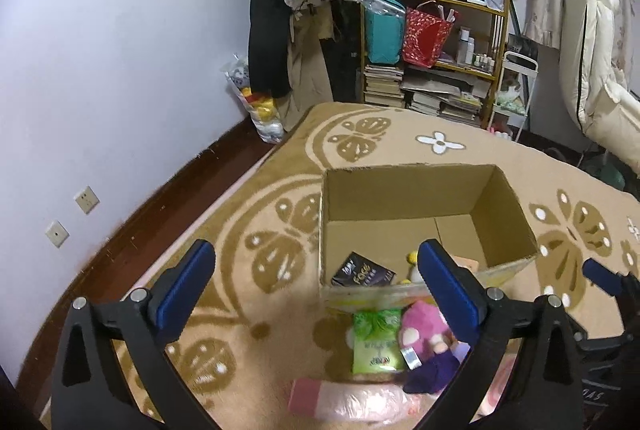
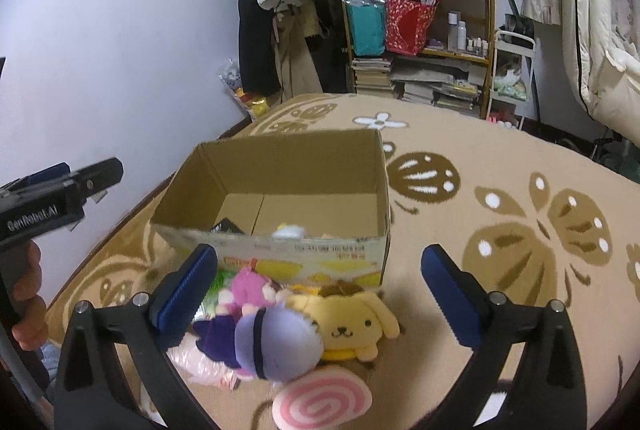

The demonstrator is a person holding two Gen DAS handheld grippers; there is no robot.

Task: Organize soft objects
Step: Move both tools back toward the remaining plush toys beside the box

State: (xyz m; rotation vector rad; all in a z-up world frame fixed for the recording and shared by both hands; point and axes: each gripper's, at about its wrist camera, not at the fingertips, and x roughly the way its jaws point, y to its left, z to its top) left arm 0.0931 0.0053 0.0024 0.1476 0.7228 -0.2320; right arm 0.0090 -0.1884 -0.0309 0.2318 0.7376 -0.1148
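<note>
Sorting plush toys into open brown cardboard box (image 2: 280, 190) — few inside, yellow dog plush (image 2: 352, 322) and others waiting; both tongs (image 1: 316, 294) (image 2: 320, 294) gaping wide, empty.

Both views are evenly lit by soft indoor light with a cool violet cast on the wall (image 1: 120, 50) at left; its source lies out of frame. Shadows are faint. Fisheye bending curves the edges, with dark vignette corners. The soft toys (image 2: 280, 330) at bottom centre look slightly smeared, perhaps motion blur.

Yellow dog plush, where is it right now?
In the right wrist view, the yellow dog plush lies on the rug just before the cardboard box, against the purple plush.
</note>
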